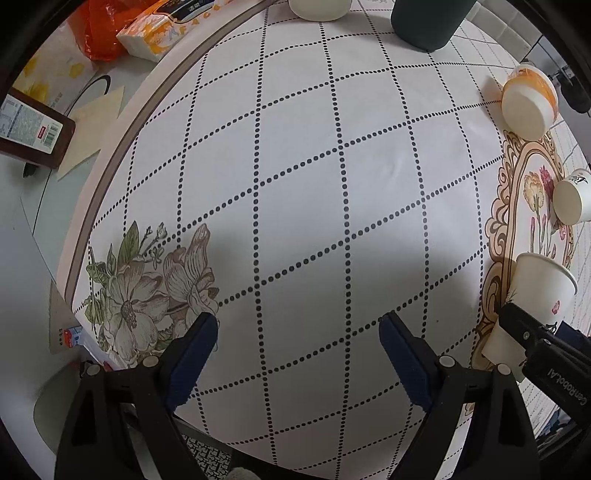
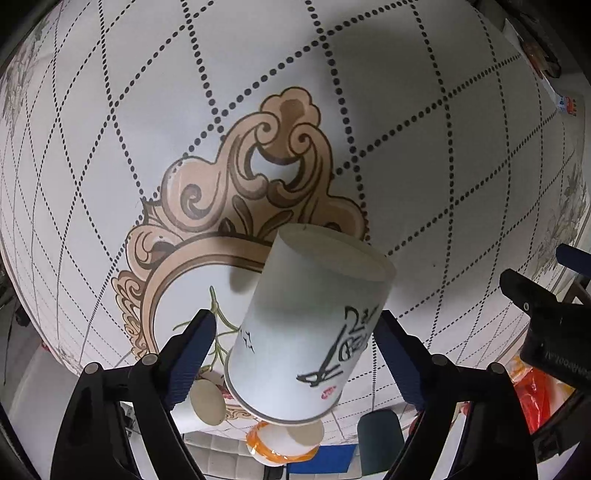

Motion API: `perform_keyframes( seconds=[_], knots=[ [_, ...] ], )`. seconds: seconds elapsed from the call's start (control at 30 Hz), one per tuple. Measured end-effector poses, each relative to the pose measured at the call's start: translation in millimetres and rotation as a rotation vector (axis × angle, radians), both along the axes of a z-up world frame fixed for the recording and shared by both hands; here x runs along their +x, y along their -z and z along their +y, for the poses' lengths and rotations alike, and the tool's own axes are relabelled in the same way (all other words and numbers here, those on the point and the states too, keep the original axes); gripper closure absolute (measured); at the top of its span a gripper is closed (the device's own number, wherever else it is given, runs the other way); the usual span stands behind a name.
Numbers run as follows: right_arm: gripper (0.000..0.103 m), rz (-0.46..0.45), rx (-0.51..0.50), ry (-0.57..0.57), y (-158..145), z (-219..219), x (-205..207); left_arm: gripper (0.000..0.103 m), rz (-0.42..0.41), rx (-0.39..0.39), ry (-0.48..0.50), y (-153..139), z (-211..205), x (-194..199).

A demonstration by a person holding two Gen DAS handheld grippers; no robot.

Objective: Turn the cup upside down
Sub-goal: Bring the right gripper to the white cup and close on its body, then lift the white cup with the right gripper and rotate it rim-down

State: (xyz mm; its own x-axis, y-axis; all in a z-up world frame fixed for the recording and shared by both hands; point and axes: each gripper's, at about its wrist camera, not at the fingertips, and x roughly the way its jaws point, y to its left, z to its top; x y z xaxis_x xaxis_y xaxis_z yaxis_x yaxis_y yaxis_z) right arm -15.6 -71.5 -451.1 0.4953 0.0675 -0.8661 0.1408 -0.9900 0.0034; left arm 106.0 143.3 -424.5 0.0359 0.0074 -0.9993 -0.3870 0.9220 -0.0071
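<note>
A white paper cup (image 2: 306,325) with black brush writing and a red stamp sits between my right gripper's blue-padded fingers, base away from the camera and rim near it. My right gripper (image 2: 295,332) looks open: a gap shows at its left finger, and its right finger touches the cup wall. The same cup (image 1: 535,295) shows at the right edge of the left wrist view, with the right gripper's black finger (image 1: 524,332) beside it. My left gripper (image 1: 299,332) is open and empty above the dotted tablecloth.
An orange-banded cup (image 1: 528,103) and a white cup (image 1: 574,201) stand upside down at the right. A dark green cylinder (image 1: 428,22) and a white vessel (image 1: 319,9) stand at the back. A tissue pack (image 1: 166,29), orange bag (image 1: 103,29) and brown box (image 1: 33,129) lie off the cloth's left edge.
</note>
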Motion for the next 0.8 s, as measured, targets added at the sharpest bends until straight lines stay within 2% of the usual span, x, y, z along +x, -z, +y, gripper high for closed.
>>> perform_keyframes(
  seconds=[0.03,0.1,0.23,0.57,0.7,0.8],
  knots=[
    [0.016,0.001,0.007,0.004,2.0,-1.2,-2.6,0.013,0.000,-0.001,0.001,0.5,1.3,0.4],
    [0.025,0.003,0.023,0.014,5.5,1.0,-3.2,0.013,-0.001,0.002,0.004,0.5,-0.1,2.3],
    [0.032,-0.014,0.038,0.015,10.6,5.8,-2.3,0.013,0.003,0.016,0.017,0.8,-3.7,3.6],
    [0.036,0.009,0.060,0.035,7.9,2.5,-6.6,0.013,-0.003,0.027,0.028,-8.7,-21.8,9.1],
    [0.036,0.006,0.068,0.064,3.3,7.2,-9.2,0.013,-0.010,0.036,0.034,-15.8,-23.2,9.0],
    [0.036,0.006,0.084,0.133,-0.9,16.7,-11.0,0.013,-0.011,0.038,0.038,-19.4,-21.0,9.7]
  ],
)
